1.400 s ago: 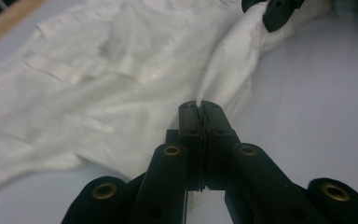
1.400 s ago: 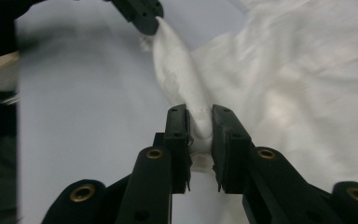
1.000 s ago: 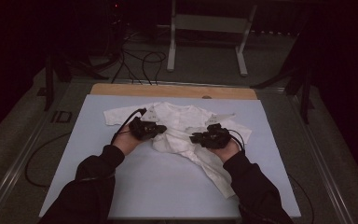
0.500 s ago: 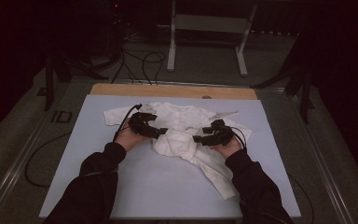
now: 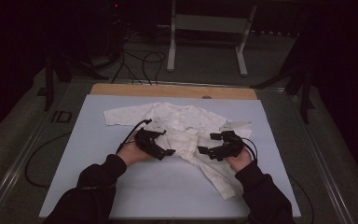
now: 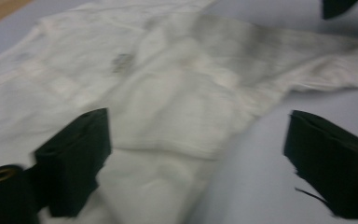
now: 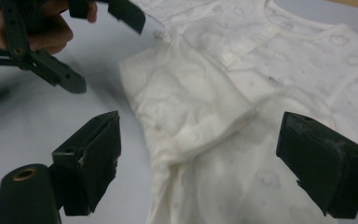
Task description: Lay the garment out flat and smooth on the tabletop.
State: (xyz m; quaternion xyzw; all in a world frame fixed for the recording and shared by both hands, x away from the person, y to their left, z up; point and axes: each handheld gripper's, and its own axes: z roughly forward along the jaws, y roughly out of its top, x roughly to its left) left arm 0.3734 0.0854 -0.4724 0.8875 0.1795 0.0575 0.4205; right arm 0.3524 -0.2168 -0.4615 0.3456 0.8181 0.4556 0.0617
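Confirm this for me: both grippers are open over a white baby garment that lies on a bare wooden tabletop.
Not quite. The white baby garment lies on a pale blue mat, not on bare wood; the high view shows wood only as a strip at the mat's far edge. The rest holds: the left gripper and right gripper are open over it.

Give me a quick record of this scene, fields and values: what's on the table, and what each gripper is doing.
surface: pale blue mat on a table
item: white baby garment, lying partly folded
garment sleeve: one spread toward far left
left gripper: open, at garment's left edge, gripping nothing
right gripper: open, over garment's right side, gripping nothing
beyond table: cables and a metal stand on the floor
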